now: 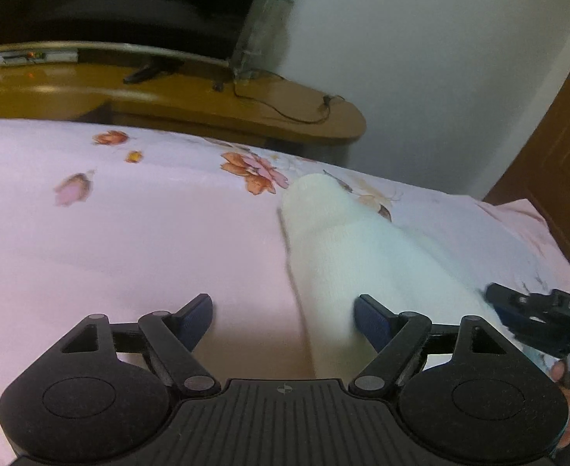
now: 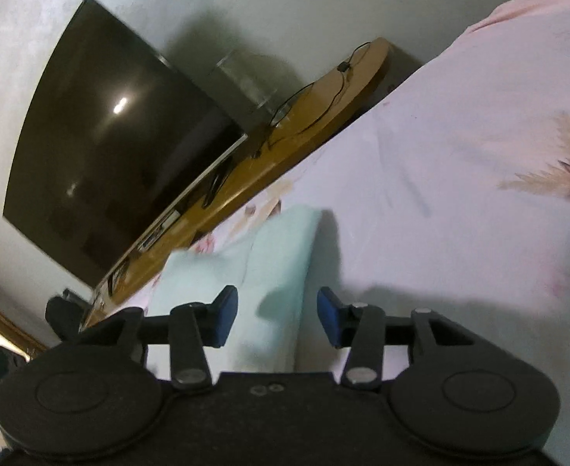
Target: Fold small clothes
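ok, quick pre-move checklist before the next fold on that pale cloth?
1. Left gripper open: ok, jaws wide with nothing pinched.
2. Right gripper clear of cloth: ok, jaws apart, pads not pressing.
3. Pale cloth flat on the bedsheet: ok, the visible part lies flat.
4. Whole cloth in view: not ok, near end hidden under the grippers.
5. Fold state: cannot tell, blurred.
6. Grippers apart from each other: ok, right one sits off at the left view's edge.
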Available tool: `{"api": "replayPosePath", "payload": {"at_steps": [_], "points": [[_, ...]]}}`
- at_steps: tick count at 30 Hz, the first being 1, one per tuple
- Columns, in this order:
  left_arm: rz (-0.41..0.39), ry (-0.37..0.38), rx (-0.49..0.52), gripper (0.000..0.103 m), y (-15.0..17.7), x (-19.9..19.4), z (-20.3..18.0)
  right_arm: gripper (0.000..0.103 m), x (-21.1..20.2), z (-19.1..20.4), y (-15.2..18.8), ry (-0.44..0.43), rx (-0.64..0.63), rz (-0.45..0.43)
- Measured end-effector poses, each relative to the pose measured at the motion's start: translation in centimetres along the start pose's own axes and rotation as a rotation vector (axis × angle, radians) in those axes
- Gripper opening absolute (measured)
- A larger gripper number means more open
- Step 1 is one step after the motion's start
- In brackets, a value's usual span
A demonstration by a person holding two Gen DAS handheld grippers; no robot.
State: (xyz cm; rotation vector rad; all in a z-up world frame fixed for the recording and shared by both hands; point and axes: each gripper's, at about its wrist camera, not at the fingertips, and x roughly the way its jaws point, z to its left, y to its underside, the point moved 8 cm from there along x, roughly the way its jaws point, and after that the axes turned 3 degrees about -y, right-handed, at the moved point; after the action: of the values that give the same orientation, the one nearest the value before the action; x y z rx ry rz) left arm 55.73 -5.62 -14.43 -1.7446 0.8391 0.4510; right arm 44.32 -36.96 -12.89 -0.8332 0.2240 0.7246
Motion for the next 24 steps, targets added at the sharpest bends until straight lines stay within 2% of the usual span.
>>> {"api": "replayPosePath", "payload": {"at_steps": [2,3,5,7,9,11,14,16,17,18,20,22,24], "points": [[0.003,0.004,0.000,0.081,-0.1,1.1,0.1,0.030,1.4,0.7,-0.4,-0.021,-0.026,-0.005],[0.019,-0.019,-0.001,0.085,0.2,1.7,0.3,0.026,2.3,1.5,-0.3,0.000,-0.087,-0.003],[0.021,-0.037,0.000,0.088,0.2,1.9,0.4,0.024,4.3,1.6,0.6,0.128,-0.221,0.058],[0.020,-0.074,0.033,0.088,-0.1,1.3,0.1,0.025,5.2,1.4,0.3,0.149,-0.235,0.073],[-0.046,-0.101,0.063,0.088,-1.2,-0.2,-0.4,0.026,4.0,1.8,-0.1,0.173,-0.271,0.067],[-0.084,-0.106,0.088,0.088,-2.4,-0.3,-1.2,0.026,2.8,3.8,-0.6,0.180,-0.380,0.002],[-0.052,-0.094,0.090,0.088,-3.3,1.8,-2.5,0.029,3.5,6.2,-0.2,0.147,-0.484,-0.014],[0.033,-0.153,0.139,0.090,-2.5,4.3,-2.3,0.031,5.8,6.2,0.4,0.155,-0.512,0.054],[0.054,-0.151,0.122,0.096,-2.0,5.0,-1.8,0.033,7.2,5.5,1.1,0.200,-0.520,0.114],[0.060,-0.142,0.089,0.096,-2.1,4.8,-1.5,0.033,7.8,5.5,1.4,0.218,-0.547,0.111],[0.039,-0.121,0.087,0.096,-2.4,2.8,-1.3,0.033,7.3,6.3,1.2,0.248,-0.563,0.116],[0.015,-0.083,0.096,0.096,-1.7,0.3,-1.3,0.033,4.8,7.3,1.3,0.230,-0.586,0.058],[0.029,-0.058,0.109,0.096,-0.2,-0.8,-1.4,0.033,2.3,7.4,2.2,0.207,-0.586,0.029]]}}
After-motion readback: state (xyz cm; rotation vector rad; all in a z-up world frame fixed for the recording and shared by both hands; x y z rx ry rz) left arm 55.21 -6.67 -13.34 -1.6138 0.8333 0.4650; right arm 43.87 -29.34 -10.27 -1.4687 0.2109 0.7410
